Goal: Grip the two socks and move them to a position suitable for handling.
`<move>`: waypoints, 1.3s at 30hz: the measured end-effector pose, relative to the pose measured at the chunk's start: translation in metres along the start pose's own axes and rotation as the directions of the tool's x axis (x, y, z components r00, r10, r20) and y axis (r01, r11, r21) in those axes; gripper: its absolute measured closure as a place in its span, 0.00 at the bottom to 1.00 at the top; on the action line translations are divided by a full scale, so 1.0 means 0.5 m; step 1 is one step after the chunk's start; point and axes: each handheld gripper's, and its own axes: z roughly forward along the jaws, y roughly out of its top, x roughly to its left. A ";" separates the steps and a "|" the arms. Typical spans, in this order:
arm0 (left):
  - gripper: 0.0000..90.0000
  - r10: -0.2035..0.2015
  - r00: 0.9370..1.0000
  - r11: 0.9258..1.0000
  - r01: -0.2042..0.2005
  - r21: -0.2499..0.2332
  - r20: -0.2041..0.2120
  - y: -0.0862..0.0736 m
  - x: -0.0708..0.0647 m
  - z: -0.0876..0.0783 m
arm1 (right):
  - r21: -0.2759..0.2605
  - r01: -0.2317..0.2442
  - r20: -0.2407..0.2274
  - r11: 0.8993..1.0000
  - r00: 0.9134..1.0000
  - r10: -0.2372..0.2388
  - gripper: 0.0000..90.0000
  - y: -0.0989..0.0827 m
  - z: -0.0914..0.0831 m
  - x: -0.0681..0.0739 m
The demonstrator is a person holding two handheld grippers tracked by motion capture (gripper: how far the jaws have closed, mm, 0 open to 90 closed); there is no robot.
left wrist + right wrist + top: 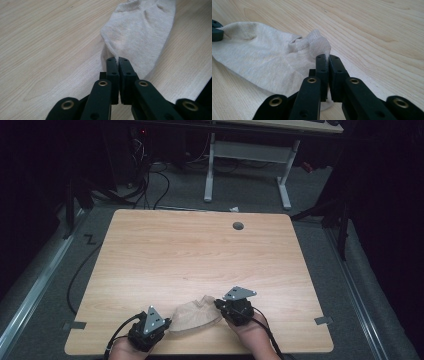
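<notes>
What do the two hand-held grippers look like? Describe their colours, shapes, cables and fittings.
The left gripper and the right gripper each have a black body topped by a grey three-cornered plate with small holes. A black cable trails back from each. Seen close in the gripper views, the two flat black jaws sit on hinged black links with brass-coloured rivets. No sleeves show at the wrists.

High view hangs above the near edge, facing twelve o'clock down onto the table [200,245]. Both gripper views sit low and close, aimed from opposite ends at the shared sock [140,32].
</notes>
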 end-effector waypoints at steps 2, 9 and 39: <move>0.97 -0.002 1.000 1.000 0.002 0.009 0.001 0.000 0.001 0.003 | 0.005 0.000 -0.002 1.000 1.000 0.000 0.97 0.000 0.002 0.001; 0.97 0.016 1.000 1.000 -0.016 0.025 0.013 -0.001 -0.006 0.010 | 0.035 -0.003 -0.006 0.999 1.000 0.004 0.97 -0.007 0.010 -0.004; 0.84 -0.054 0.998 0.996 0.052 0.069 0.018 0.035 0.080 0.098 | 0.126 -0.106 0.023 0.986 0.994 0.104 0.93 -0.017 0.057 -0.044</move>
